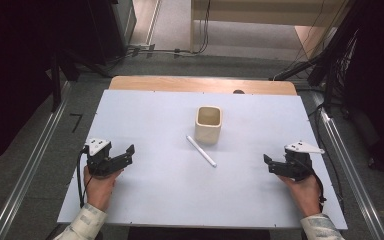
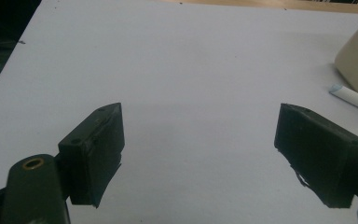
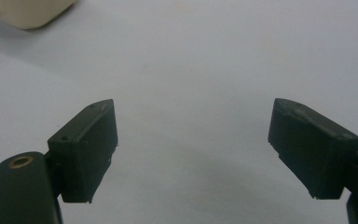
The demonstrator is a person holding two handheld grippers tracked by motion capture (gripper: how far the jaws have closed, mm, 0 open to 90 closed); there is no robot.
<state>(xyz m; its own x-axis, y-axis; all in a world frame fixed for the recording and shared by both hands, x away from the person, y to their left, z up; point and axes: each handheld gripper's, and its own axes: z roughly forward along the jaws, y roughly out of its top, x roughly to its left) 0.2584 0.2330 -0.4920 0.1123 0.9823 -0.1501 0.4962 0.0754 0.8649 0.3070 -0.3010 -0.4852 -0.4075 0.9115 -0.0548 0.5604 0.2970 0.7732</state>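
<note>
Nearest the person, the 2 hands rest at the front corners of the white matte tabletop (image 1: 145, 200), each holding a black two-jaw gripper. The left gripper (image 1: 125, 152) has its jaws spread wide with nothing between them, and the right gripper (image 1: 269, 164) is just as wide and empty. In the gripper views the jaw pads look like blocky, dull black wedges, slightly scuffed at the edges.

This reads as the opening step — both tools poised, nothing yet grasped.

Farther in, near the middle of the tabletop, lies the slim white pen-like stick (image 1: 201, 151), smooth and straight, set on a diagonal. Its far end sits just beside the cream square-mouthed cup with rounded corners (image 1: 209, 124), which stands upright, open and seemingly empty; whether the 2 touch I cannot tell. The cup looks smooth and hard, ceramic or plastic.

The likely next move is a reach inward to the stick — a thin, low object that calls for jaws lowered close to the surface and closed across its width.
</note>
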